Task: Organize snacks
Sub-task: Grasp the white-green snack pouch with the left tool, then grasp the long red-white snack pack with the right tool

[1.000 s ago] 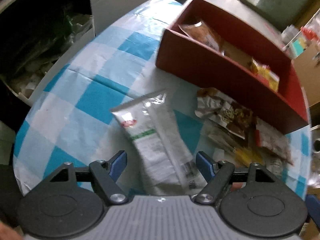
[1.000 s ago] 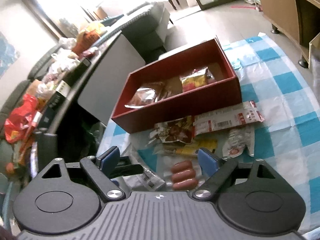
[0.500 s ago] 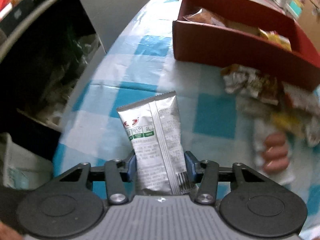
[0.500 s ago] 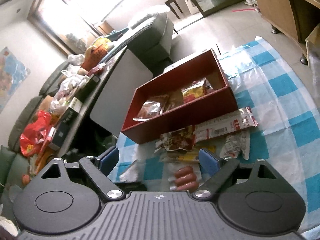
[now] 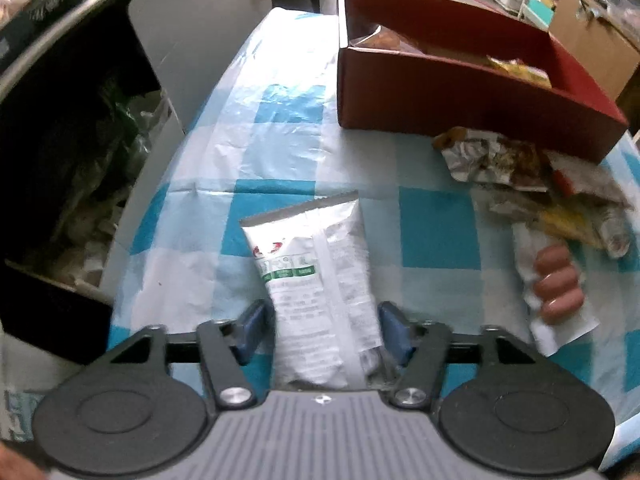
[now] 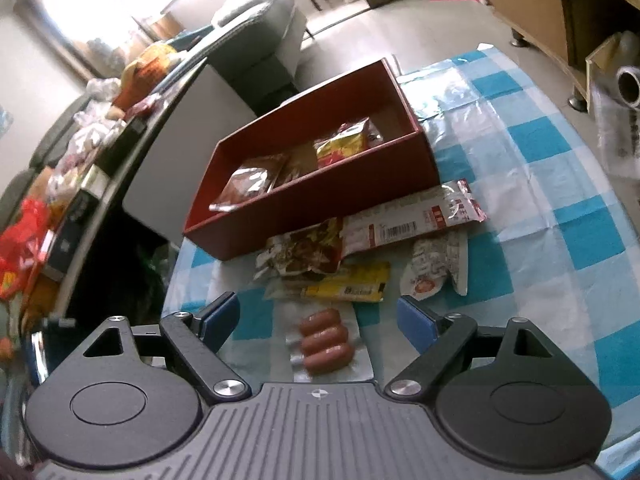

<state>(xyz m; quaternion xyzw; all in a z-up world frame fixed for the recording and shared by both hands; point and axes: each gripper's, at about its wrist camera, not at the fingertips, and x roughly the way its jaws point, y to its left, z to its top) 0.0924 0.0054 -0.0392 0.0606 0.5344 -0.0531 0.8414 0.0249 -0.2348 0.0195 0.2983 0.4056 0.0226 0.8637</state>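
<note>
My left gripper [image 5: 322, 330] is shut on a white snack packet [image 5: 316, 276] with green and red print, holding its near end above the blue-checked tablecloth [image 5: 276, 148]. A red box [image 5: 460, 92] stands beyond it with two snack packs inside. My right gripper [image 6: 318, 320] is open and empty, hovering over a clear pack of three sausages [image 6: 326, 344]. Loose snacks lie before the red box [image 6: 320, 196]: a brown crumpled pack [image 6: 308, 252], a yellow pack [image 6: 348, 286], a long red-and-white pack [image 6: 412, 224] and a small white pack [image 6: 432, 276].
The sausage pack [image 5: 556, 288] and brown pack [image 5: 496, 160] lie right of my left gripper. The table's left edge drops to a dark cluttered shelf [image 5: 72, 152]. A grey cabinet [image 6: 180, 156] stands behind the red box. A wooden cabinet [image 6: 560, 12] is at far right.
My left gripper closed on the white packet and lifted it slightly, turning right. My right gripper drifted a little over the sausages and stayed open.
</note>
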